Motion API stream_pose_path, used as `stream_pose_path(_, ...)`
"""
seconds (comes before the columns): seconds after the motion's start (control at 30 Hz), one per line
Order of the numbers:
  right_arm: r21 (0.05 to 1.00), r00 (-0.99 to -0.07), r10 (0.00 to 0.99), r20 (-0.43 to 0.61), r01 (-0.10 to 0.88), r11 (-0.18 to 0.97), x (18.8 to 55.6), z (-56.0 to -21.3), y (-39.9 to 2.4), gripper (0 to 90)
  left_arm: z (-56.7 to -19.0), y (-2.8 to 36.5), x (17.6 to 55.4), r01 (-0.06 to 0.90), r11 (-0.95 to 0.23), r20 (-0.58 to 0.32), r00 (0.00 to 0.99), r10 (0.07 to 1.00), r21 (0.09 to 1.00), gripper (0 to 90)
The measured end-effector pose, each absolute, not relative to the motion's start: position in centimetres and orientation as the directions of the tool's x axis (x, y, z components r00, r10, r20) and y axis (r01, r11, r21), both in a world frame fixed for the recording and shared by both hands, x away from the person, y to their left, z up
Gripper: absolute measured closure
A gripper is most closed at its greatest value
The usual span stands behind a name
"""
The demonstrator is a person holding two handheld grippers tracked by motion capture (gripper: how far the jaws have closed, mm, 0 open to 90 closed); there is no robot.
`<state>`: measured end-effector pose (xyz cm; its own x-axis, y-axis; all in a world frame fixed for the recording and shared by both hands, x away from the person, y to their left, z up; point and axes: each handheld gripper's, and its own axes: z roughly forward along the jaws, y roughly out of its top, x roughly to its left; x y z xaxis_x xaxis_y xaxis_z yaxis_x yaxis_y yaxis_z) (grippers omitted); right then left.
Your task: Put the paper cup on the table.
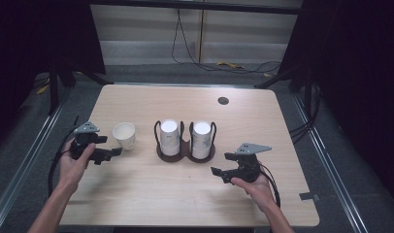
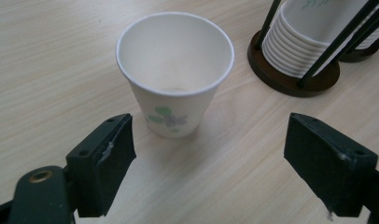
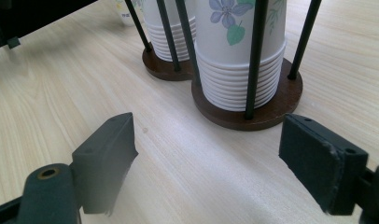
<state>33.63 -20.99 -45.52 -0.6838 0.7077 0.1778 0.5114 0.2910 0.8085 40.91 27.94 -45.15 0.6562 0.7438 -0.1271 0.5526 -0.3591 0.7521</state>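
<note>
Paper cup (image 1: 124,134) stands upright on the wooden table (image 1: 151,194), mouth up, just in front of the left gripper (image 1: 110,152). In the left gripper view the same cup (image 2: 174,74) sits a little beyond the two black jaws and nearer to the left one; it does not touch either of them. These jaws are spread wide, wider than the cup, and they hold nothing. The cup is white with a small green and purple flower print on its side, and it looks empty inside.

To the right of this cup, as the left gripper sees it, is the cup holder (image 2: 295,77), a dark wooden base with thin black rods. A stack of cups (image 2: 299,42) sits upside down in it, close to the single cup but apart from it.

The right gripper (image 1: 224,167) is low over the table, with the person's hand (image 1: 255,187) behind it. Its jaws are also wide apart and nothing is between them. Straight ahead of them, in the right gripper view, is the nearer round base of the holder (image 3: 267,109) with a second stack (image 3: 241,60) of flower-printed cups between the rods. The other stack (image 3: 171,32) stands behind it and to the left. The right gripper is near the holder but is not touching it.

In the high view the holder (image 1: 185,154) lies between the two grippers, and the left hand (image 1: 76,162) grips the left tool from behind.
</note>
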Motion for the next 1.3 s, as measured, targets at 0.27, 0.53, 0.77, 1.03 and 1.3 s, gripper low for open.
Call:
stream_pose_path(0.27, 0.808, -0.682, 0.711, 0.174, 0.511, 0.293, 33.6, -45.6, -20.9, 18.8, -46.0, 27.6, 38.4, 0.540, -0.337, -0.132, 0.653, 0.746, 0.771, 15.8)
stream_pose_path(0.53, 0.806, -0.668, 0.722, 0.181, 0.521, 0.280, 33.6, -45.7, -20.8, 18.8, -46.2, 26.7, 36.0, 0.545, -0.343, -0.141, 0.662, 0.736, 0.765, 16.0)
stream_pose_path(0.77, 0.791, -0.655, 0.734, 0.181, 0.540, 0.287, 33.2, -45.9, -20.7, 18.8, -46.2, 25.9, 34.5, 0.534, -0.336, -0.139, 0.664, 0.735, 0.776, 15.9)
stream_pose_path(1.03, 0.787, -0.608, 0.779, 0.155, 0.553, 0.275, 31.1, -46.4, -20.5, 18.4, -47.3, 23.0, 33.2, 0.541, -0.346, -0.152, 0.677, 0.720, 0.767, 15.9)
stream_pose_path(1.3, 0.784, -0.548, 0.822, 0.157, 0.575, 0.234, 30.3, -47.5, -20.3, 17.9, -49.0, 20.1, 32.6, 0.540, -0.375, -0.153, 0.698, 0.699, 0.754, 16.7)
